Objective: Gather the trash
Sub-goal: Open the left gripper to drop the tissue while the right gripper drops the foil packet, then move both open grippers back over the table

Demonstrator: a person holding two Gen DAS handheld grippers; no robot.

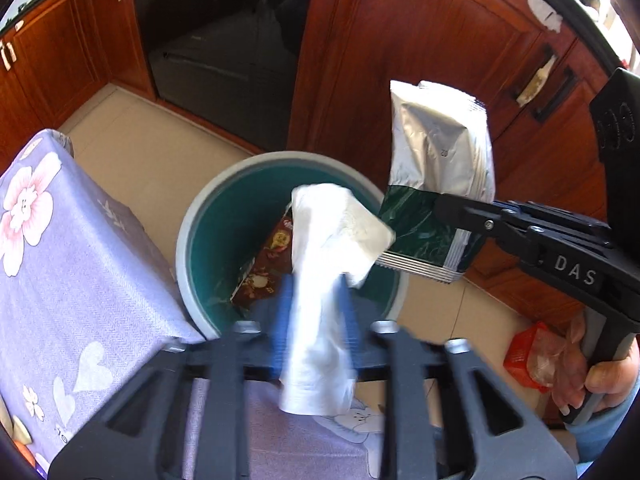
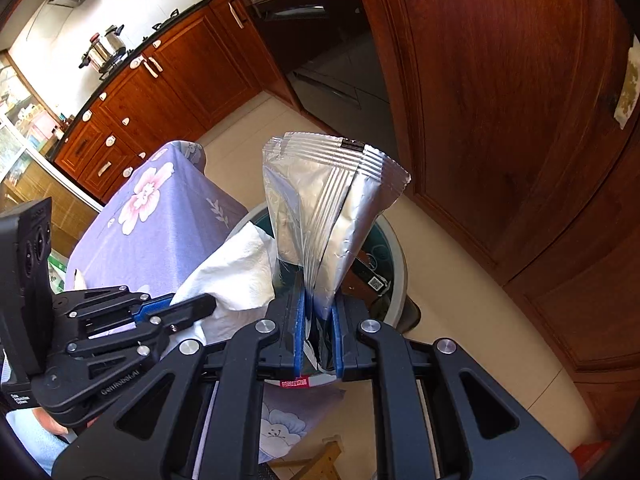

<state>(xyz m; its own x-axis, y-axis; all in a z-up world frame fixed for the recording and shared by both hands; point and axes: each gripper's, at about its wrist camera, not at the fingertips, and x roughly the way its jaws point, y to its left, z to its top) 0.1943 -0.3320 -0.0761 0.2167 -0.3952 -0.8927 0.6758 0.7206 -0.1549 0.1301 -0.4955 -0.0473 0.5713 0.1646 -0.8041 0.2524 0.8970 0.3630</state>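
Observation:
A round trash bin [image 1: 188,240] with a grey rim and teal inside stands on the floor; it also shows in the right wrist view [image 2: 396,264]. A brown snack wrapper [image 1: 268,264] lies inside it. My left gripper [image 1: 312,304] is shut on a white crumpled tissue [image 1: 328,232], held over the bin; the tissue also shows in the right wrist view [image 2: 236,276]. My right gripper [image 2: 316,312] is shut on a silver and green foil bag [image 2: 320,200], held upright above the bin's right rim; the bag also shows in the left wrist view [image 1: 436,148].
A table with a purple flowered cloth [image 1: 68,240] stands left of the bin. Wooden cabinets [image 1: 420,40] and a dark oven front [image 1: 224,40] lie beyond. A red mesh bag [image 1: 528,356] lies on the tiled floor at right.

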